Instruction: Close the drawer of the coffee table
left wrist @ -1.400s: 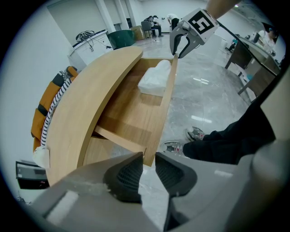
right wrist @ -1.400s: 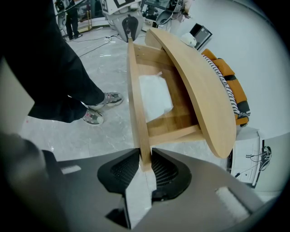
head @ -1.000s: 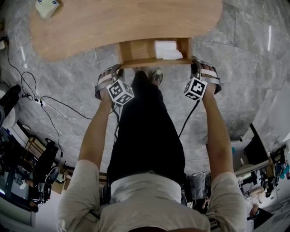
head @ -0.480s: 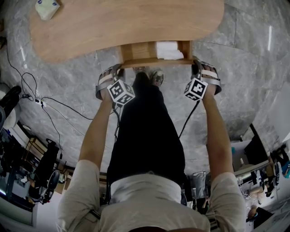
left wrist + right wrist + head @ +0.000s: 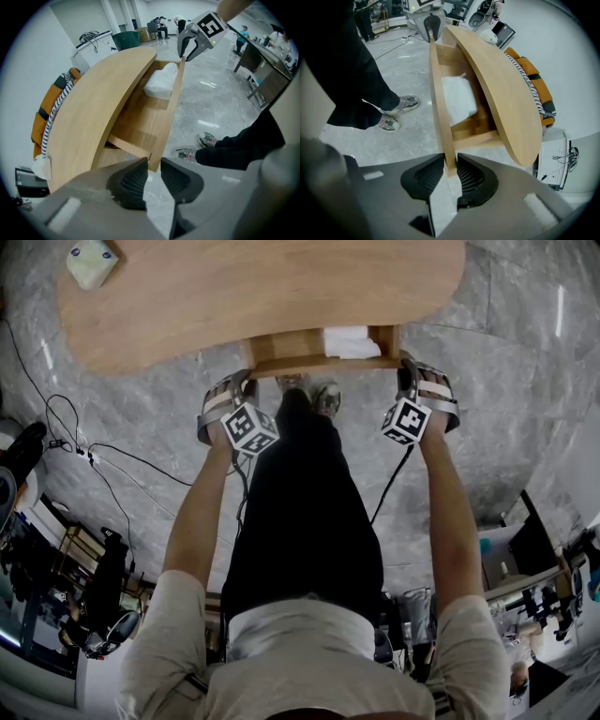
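The wooden coffee table (image 5: 262,282) has its drawer (image 5: 291,345) partly pulled out toward me, with a white folded bundle (image 5: 349,341) inside. My left gripper (image 5: 246,382) is at the left end of the drawer front (image 5: 323,363). In the left gripper view the gripper (image 5: 153,161) stands open, the front's corner (image 5: 157,154) just between its fingertips. My right gripper (image 5: 406,373) is at the right end. In the right gripper view it (image 5: 450,165) is shut on the front board (image 5: 440,103), both pads against the wood.
A white box (image 5: 92,261) sits on the table's far left. My legs and shoes (image 5: 323,395) stand just before the drawer, between the two grippers. Cables (image 5: 112,465) trail over the grey marble floor at left. An orange striped cushion (image 5: 534,89) lies beyond the table.
Less of the drawer shows from under the table top than a second ago; its front has slid slightly toward the table. Both grippers stay at its ends.
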Demonstrator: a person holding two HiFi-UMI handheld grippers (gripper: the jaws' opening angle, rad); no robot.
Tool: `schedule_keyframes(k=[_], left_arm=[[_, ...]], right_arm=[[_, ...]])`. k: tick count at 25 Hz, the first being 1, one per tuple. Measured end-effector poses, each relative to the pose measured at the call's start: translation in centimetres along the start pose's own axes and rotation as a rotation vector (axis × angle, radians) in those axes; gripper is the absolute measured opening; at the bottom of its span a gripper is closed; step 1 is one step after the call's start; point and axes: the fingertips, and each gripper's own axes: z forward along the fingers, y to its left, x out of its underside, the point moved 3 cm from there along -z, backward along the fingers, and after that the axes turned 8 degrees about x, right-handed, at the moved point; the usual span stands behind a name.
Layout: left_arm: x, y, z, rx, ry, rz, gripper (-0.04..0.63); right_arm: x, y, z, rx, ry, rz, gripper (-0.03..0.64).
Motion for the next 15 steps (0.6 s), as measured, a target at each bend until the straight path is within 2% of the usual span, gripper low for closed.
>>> schedule_keyframes(k=[15], left_arm=[[-1.1,2.6,-0.1,-0.006,-0.007,-0.024,0.112]], right_arm=[[-0.5,-2.2,1.1,0.033,-0.001,0.016,0.097]])
